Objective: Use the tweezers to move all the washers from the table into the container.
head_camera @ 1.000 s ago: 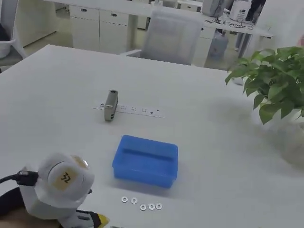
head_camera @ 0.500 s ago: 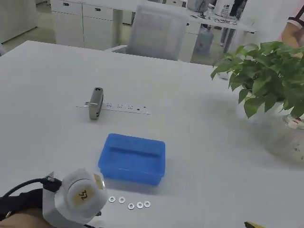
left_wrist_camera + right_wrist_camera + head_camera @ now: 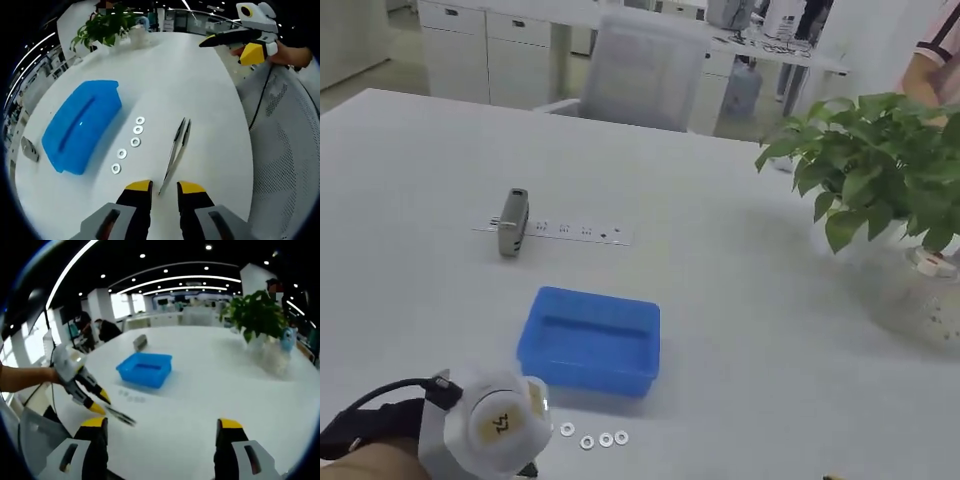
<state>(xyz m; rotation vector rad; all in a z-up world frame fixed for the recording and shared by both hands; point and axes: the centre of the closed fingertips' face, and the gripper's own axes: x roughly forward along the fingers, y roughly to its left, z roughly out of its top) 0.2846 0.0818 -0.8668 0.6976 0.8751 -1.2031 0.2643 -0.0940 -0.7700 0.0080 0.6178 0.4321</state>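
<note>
Steel tweezers [image 3: 176,147], slim, lie tip-first at the left gripper's [image 3: 164,185] narrowly parted jaws; right gripper [image 3: 161,424] gapes wide.

Bench [image 3: 740,260] plain white. Container [image 3: 588,340] bright blue, unpatterned. Washers [image 3: 595,438] silvery white, pale against bench. Tweezers [image 3: 175,150] grey metal. Left gripper [image 3: 164,186]: black jaws, yellow tips, grey body; in head view, white shell with yellowish round label. Right gripper [image 3: 161,423]: same black jaws, yellow tips, grey body. Plant [image 3: 860,160], far right: green leaves. Block [image 3: 511,222], far left: dull grey. Power strip [image 3: 575,232] white. Mesh chair [image 3: 287,130], near side: white, dotted perforation pattern.
</note>
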